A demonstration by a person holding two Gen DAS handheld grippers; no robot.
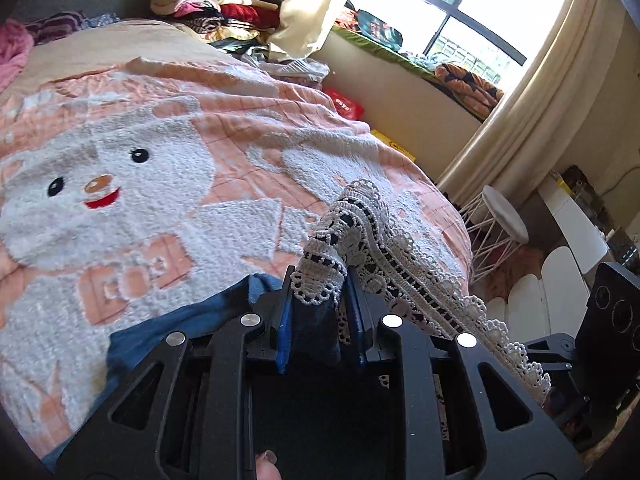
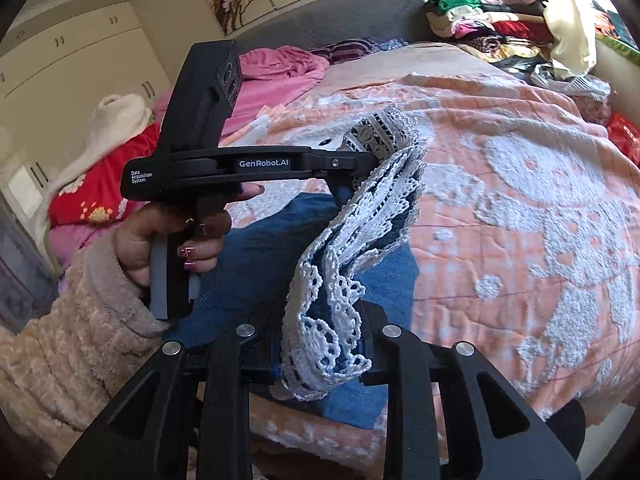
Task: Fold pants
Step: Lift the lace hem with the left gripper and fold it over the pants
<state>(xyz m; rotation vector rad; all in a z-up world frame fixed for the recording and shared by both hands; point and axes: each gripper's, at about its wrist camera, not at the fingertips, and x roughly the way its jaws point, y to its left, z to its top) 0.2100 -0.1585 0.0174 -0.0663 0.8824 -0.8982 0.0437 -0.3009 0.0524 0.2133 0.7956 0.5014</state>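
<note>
Pinching the scalloped white lace hem (image 1: 360, 236) of the soft blue pants (image 2: 276, 240), both tools, left (image 1: 318, 304) and right (image 2: 320, 354), over the nubby peach blanket (image 1: 120, 184).

Blue denim pants (image 2: 256, 248) hemmed in openwork white crochet lace (image 2: 344, 280), nubby peach terry bedspread (image 1: 132, 168), matt black plastic gripper (image 1: 316, 304) with shiny metal pins, fleecy beige sleeve (image 2: 68, 344).

Left gripper (image 1: 318, 304) clamping pants' lace hem (image 1: 340, 240), raised above bear blanket (image 1: 120, 184)
</note>
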